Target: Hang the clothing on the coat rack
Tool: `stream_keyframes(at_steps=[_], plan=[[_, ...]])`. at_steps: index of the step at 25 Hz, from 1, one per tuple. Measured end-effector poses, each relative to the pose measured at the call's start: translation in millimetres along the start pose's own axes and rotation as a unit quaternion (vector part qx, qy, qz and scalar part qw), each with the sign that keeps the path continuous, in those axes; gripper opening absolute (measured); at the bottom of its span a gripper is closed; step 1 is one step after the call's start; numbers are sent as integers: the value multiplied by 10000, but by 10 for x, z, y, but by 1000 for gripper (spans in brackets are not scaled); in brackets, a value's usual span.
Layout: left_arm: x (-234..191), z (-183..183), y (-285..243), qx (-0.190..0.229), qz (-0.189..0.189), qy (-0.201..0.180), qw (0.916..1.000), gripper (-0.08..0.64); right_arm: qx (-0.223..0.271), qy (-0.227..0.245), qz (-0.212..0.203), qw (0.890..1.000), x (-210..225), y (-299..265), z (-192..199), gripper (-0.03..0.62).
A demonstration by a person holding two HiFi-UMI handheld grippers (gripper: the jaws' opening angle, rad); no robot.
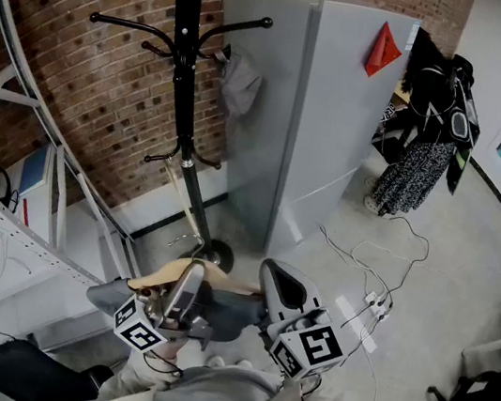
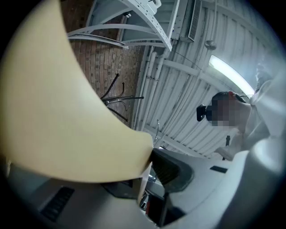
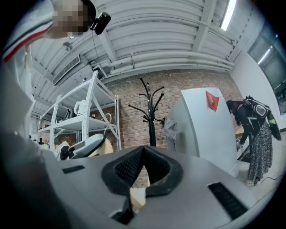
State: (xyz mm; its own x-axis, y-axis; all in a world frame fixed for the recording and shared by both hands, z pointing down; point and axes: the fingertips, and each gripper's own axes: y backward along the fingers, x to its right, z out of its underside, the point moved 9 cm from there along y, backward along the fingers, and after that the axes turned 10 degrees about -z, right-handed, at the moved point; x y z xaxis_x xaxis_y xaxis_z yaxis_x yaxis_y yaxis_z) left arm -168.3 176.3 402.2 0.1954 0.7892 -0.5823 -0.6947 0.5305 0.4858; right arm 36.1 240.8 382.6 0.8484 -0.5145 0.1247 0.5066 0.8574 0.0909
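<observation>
The black coat rack (image 1: pixel 185 89) stands by the brick wall, ahead of both grippers; it also shows in the right gripper view (image 3: pixel 151 116). A grey garment (image 1: pixel 239 83) hangs beside its right hooks. My left gripper (image 1: pixel 188 280) is shut on a beige wooden hanger (image 1: pixel 162 275), which fills the left gripper view (image 2: pixel 67 112) and presses against the jaw pad (image 2: pixel 167 167). Dark grey clothing (image 1: pixel 233 316) droops between the grippers. My right gripper (image 1: pixel 271 279) has its tips together (image 3: pixel 143 154). A beige bit shows low between its jaws; I cannot tell whether it is gripped.
A tall grey cabinet (image 1: pixel 341 115) with a red triangle (image 1: pixel 383 49) stands right of the rack. White metal shelving (image 1: pixel 0 220) lines the left. Dark clothes (image 1: pixel 429 129) hang at the far right. Cables and a power strip (image 1: pixel 371 305) lie on the floor.
</observation>
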Motion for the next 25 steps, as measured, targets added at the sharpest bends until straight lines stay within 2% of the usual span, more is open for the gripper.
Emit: stream_keyframes(at_steps=[12, 25], plan=[[159, 152, -245, 37, 15, -219, 9998, 104, 119, -162, 17, 9998, 309, 282, 16, 24], [-135, 128, -445, 72, -24, -160, 9998, 104, 0, -252, -55, 9997, 528, 41, 137, 25]])
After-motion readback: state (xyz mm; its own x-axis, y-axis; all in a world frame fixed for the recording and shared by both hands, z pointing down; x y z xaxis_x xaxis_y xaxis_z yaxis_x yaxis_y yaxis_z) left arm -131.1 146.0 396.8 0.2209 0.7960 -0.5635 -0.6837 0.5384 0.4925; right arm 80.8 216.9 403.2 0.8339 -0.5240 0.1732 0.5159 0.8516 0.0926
